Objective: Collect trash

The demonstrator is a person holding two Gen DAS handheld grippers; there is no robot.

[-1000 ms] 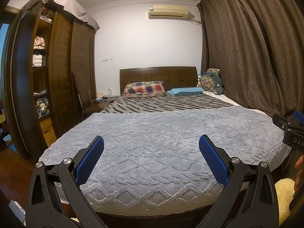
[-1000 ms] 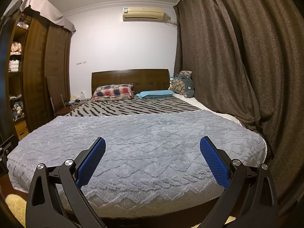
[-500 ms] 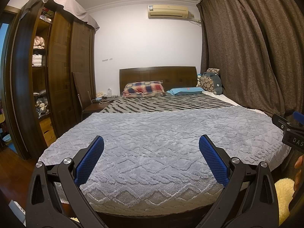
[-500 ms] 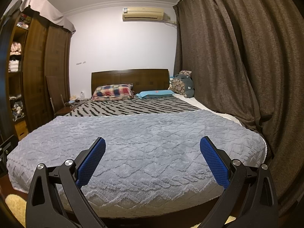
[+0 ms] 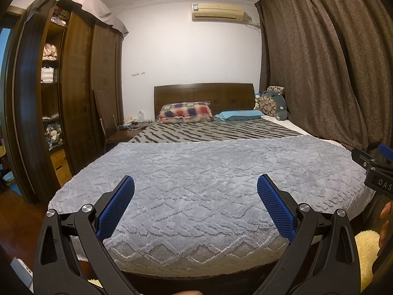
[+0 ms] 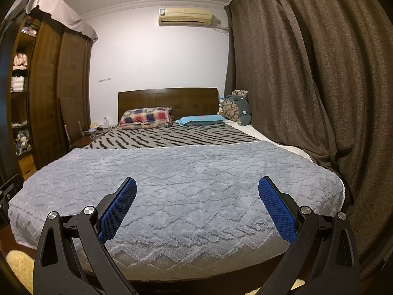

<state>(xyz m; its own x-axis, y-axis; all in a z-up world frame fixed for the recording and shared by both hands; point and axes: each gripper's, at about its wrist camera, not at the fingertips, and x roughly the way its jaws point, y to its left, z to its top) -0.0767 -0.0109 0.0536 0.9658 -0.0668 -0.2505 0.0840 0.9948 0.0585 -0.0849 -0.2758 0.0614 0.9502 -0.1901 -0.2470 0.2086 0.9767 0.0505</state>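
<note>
Nightstand clutter too small, perhaps cables.

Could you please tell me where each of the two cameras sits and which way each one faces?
Left wrist: on the left hand-held gripper, facing the headboard from the bed's foot; open blue pads, the right hand-held gripper and fingertips at right.
Right wrist: on the right hand-held gripper, facing likewise, nearer the curtain; open pads.
Shared: grey blanket, plaid pillow, air conditioner.
</note>
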